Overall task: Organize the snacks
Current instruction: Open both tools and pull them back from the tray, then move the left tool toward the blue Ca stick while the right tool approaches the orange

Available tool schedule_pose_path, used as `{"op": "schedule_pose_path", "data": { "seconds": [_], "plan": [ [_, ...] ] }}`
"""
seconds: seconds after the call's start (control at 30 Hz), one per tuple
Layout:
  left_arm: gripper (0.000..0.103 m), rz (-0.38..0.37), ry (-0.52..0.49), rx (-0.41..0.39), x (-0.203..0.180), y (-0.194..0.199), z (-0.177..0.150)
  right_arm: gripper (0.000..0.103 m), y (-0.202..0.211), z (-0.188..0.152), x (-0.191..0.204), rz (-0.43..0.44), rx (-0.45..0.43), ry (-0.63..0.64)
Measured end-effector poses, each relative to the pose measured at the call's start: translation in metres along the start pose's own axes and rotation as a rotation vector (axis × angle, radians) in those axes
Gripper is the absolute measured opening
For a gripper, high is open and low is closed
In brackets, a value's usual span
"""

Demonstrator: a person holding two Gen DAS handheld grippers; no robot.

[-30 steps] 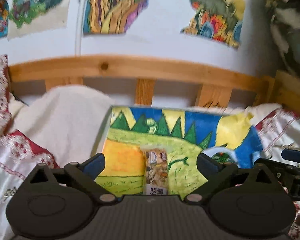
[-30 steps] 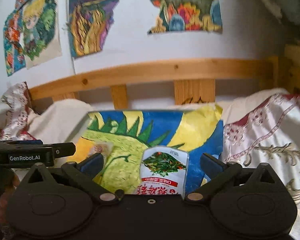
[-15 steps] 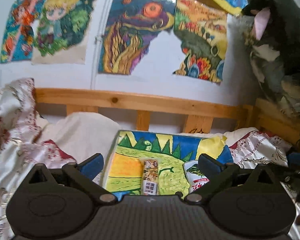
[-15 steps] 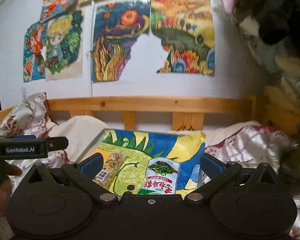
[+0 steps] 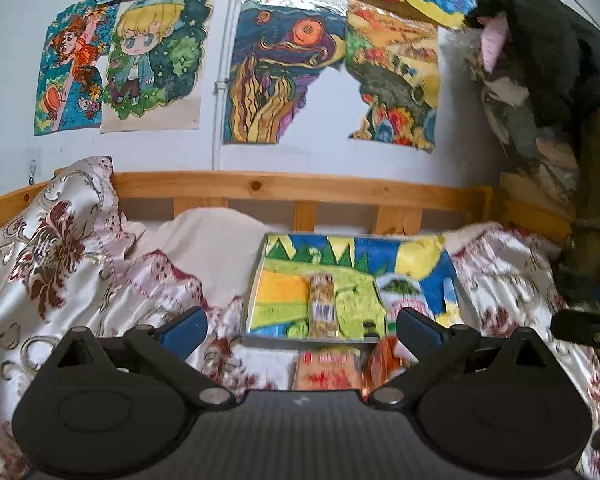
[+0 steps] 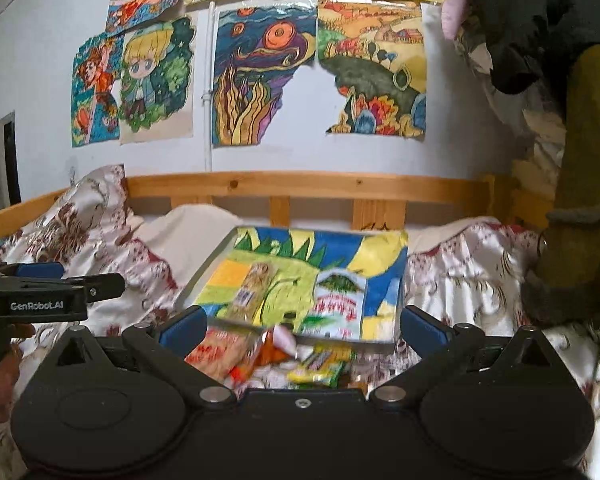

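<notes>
Left gripper (image 5: 302, 326) and right gripper (image 6: 302, 324): fingers spread, empty, above the bed. Nut bar (image 5: 322, 306) and white pouch (image 6: 338, 306) lie on the painted board (image 5: 278, 292); blurred snack packets (image 6: 236, 350) lie on the bedspread (image 5: 60, 264) before it.

- White wall (image 5: 292, 152) covered with bright children's drawings (image 5: 276, 76)
- Pine bed rail (image 5: 300, 188) running beneath them
- Floral satin bedspread (image 5: 60, 264) rumpled across the bed
- Dark clothes (image 6: 540, 40) hanging at right
</notes>
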State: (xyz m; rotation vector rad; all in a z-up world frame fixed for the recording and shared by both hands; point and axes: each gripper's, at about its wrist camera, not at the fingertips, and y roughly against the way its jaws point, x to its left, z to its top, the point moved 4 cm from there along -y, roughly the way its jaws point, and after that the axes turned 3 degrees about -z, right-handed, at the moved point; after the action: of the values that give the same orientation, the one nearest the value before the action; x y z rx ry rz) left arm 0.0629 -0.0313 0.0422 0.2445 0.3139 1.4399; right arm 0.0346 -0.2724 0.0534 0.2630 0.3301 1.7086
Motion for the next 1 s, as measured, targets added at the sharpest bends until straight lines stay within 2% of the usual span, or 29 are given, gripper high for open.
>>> {"op": "schedule_pose_path", "data": {
  "seconds": [0.13,0.3,0.47,0.57,0.77,0.9,1.0],
  "plan": [
    [0.103,0.001,-0.004,0.07,-0.002,0.015,-0.018,0.102,0.009,-0.012,0.005,0.018,0.045,-0.011],
    [0.103,-0.05,0.002,0.191,-0.014,0.02,-0.045,0.102,0.013,-0.03,0.006,0.032,0.096,-0.036],
    [0.103,-0.059,-0.06,0.235,-0.028,0.02,-0.064,0.102,0.01,-0.046,0.002,0.032,0.151,-0.069],
    [0.103,-0.048,-0.067,0.255,-0.029,0.018,-0.07,0.102,0.006,-0.053,0.001,0.028,0.178,-0.069],
    [0.103,0.005,-0.014,0.297,-0.014,0.008,-0.076,0.102,-0.003,-0.064,0.005,0.028,0.213,-0.061],
    [0.103,0.03,0.013,0.361,-0.008,0.001,-0.081,0.102,-0.01,-0.066,0.007,0.033,0.227,-0.06],
    [0.103,0.05,0.023,0.366,-0.007,-0.001,-0.083,0.102,-0.014,-0.068,0.01,0.036,0.235,-0.054]
  ]
}}
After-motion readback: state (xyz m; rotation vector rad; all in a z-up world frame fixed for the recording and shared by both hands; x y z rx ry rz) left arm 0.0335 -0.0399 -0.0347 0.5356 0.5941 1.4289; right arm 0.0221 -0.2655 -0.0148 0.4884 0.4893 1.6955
